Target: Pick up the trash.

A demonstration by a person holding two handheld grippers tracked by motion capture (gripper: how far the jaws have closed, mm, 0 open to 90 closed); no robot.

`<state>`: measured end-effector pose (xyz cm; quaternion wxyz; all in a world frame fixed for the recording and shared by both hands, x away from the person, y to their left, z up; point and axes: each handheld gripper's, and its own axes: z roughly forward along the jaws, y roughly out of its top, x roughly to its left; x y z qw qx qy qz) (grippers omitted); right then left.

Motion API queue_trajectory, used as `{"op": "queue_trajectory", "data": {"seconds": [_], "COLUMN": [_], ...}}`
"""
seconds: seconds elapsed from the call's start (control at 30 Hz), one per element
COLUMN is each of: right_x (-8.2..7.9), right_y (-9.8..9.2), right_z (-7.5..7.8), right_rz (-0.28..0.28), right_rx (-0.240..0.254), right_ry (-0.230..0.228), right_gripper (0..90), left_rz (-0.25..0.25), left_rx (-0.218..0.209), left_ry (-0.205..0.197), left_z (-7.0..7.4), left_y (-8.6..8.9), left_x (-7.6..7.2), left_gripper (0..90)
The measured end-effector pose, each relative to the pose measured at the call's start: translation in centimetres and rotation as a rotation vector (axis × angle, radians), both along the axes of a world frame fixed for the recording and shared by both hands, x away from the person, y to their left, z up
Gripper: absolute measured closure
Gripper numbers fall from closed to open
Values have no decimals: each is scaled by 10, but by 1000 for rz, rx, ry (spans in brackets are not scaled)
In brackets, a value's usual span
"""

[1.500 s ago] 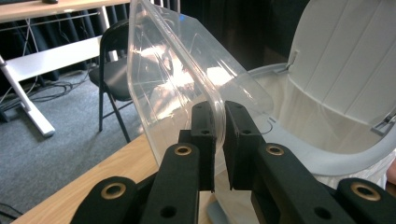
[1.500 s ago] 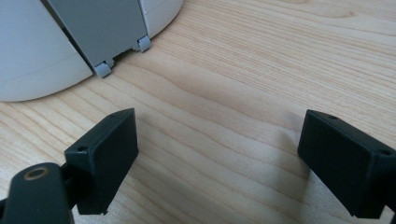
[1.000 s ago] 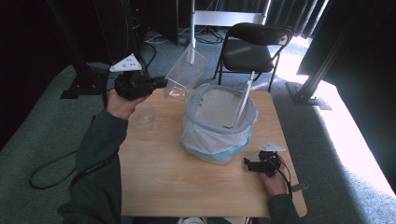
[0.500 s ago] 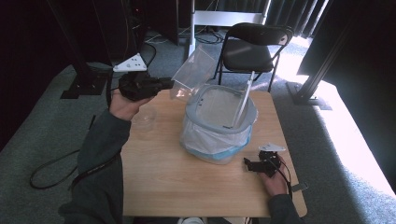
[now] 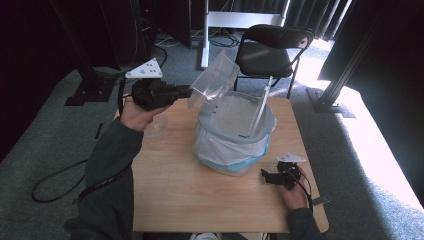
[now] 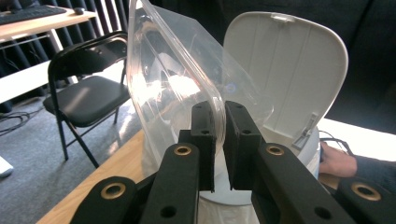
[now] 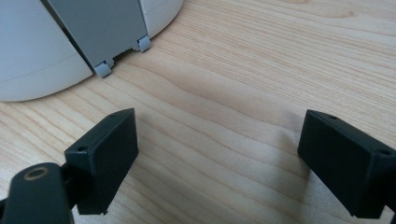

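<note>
One clear plastic container [image 5: 214, 80] is in hand, pinched by its rim in the clenched jaws of the left gripper [image 5: 186, 91] and held in the air over the far left edge of the white bin [image 5: 235, 131]. Against the frame of a second ago it has tipped: then it hung lower and closer to the bin's left side, now it leans up and away, its mouth toward the bin opening. The left hand has shifted slightly along with it. The right gripper [image 5: 270, 176] has not moved; it rests on the wooden table [image 5: 180, 190] near the right front corner, jaws released and wide apart with nothing between them.

Hard to make out: the container's walls are transparent, and from the high view its outline blends into the floor and chair [image 5: 272, 47] behind it. Whether it holds anything cannot be told. A second clear item [image 5: 159, 127] on the table beside the left forearm is too faint to identify. The bin's interior is partly hidden behind its raised lid [image 5: 260, 107].

The left gripper view shows the rim [image 6: 219, 116] squeezed between the two pads, the lid's [image 6: 292, 70] white underside standing upright just behind, and the other hand [image 6: 337, 161] farther off. The right gripper view shows bare wood grain [image 7: 233, 93] between its open jaws and the bin's base with a grey pedal [image 7: 100, 32] at the upper left.
</note>
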<state>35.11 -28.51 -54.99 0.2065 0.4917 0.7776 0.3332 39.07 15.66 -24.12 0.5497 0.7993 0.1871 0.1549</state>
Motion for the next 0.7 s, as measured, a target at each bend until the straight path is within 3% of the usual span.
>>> {"op": "queue_trajectory", "data": {"seconds": [0.7], "right_x": [0], "right_y": [0], "right_z": [0], "right_rz": [0], "right_rx": [0], "right_ry": [0], "right_gripper": [113], "left_rz": [-61], "left_rx": [37], "left_ry": [-6], "left_z": [3], "left_y": [-12], "left_x": [-8], "left_gripper": [831]}}
